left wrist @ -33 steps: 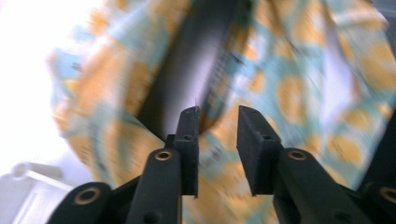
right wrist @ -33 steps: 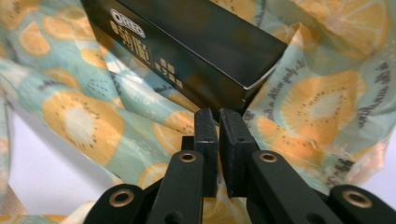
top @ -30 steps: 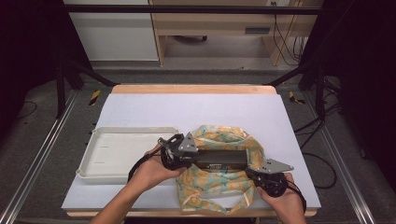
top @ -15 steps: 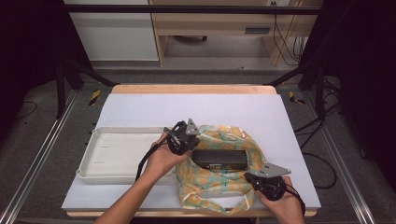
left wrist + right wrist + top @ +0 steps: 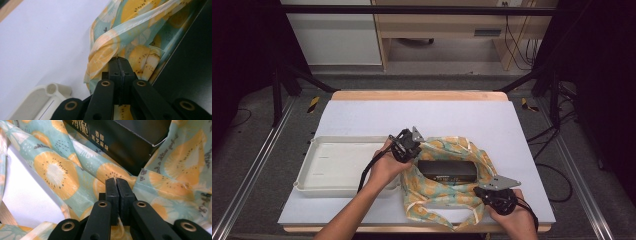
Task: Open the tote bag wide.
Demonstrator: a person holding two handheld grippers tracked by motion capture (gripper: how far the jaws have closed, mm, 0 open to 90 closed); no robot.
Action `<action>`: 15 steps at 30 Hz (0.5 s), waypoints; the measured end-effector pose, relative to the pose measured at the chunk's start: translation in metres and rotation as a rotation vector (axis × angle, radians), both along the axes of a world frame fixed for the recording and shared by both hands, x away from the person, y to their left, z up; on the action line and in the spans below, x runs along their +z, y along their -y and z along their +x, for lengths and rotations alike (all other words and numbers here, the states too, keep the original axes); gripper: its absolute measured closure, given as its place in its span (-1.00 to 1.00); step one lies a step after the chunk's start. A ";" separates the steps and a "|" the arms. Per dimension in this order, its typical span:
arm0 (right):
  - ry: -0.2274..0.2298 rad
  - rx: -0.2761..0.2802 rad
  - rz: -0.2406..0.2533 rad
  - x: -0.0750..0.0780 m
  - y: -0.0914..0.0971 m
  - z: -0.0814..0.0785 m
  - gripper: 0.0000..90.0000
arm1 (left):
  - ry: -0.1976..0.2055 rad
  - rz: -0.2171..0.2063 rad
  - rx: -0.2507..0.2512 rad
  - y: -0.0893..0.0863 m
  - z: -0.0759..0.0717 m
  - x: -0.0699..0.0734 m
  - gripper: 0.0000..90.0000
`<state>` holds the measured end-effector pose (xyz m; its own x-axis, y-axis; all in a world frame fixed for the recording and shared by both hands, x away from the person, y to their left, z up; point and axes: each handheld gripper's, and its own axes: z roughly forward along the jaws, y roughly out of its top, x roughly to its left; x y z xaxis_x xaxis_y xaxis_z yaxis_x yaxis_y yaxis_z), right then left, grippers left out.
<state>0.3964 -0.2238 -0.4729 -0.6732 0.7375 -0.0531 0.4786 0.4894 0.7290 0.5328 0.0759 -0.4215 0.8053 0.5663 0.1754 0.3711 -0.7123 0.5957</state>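
Basically a thin, floppy teal cotton cloth printed with orange fruit slices lies spread on the white surface, with a flat black cardboard box with gold lettering sitting in its middle. Left gripper: jaws have just been closing and are now pressed together on the cloth's piped edge, a bunched fold rising right in front of the tips in the left gripper view. Right gripper: jaws fully together, pinching a cloth fold just below the box corner. The box sits between the two jaw sets, just ahead of each. Cream plastic tray is behind and beside the left jaws.

Handling, as a guess: cloth is light, soft, drapes and slides; grab hems or corners, where the piping gives bite. Box looks stiff, light, smooth, so it may slip inside the wrap if the cloth is pulled unevenly.
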 end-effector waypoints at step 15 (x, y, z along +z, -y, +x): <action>0.013 0.003 0.024 0.010 0.001 0.000 0.97 | -0.023 0.008 -0.013 -0.007 -0.001 -0.008 1.00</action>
